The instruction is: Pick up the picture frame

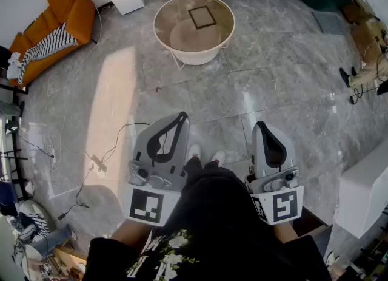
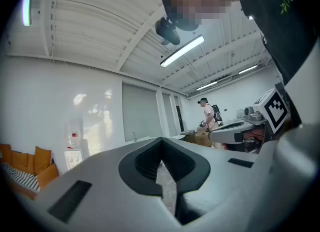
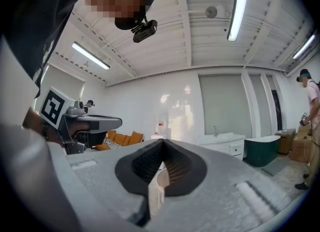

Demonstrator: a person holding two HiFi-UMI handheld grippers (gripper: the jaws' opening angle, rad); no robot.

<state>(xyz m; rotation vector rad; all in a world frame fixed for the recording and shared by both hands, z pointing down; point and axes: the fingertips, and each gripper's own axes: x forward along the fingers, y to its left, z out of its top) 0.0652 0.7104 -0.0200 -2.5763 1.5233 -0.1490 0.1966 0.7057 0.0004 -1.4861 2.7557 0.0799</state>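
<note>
— Head view?
— The frame lies flat on the table, well ahead of you.
— Left gripper view?
— Left gripper: jaws together, empty.
— Right gripper view?
— Right gripper: likewise. Arrive with them closed and you'd likely shove the frame, not grasp it.

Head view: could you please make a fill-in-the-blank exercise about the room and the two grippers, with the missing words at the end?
1. The picture frame lies flat on a ___ table.
2. The sofa at the left of the head view is ___ in colour.
3. The jaws of the left gripper and of the right gripper are both ___.
4. The picture frame is held by ___ gripper.
Missing words: round; orange; shut; neither.
</note>
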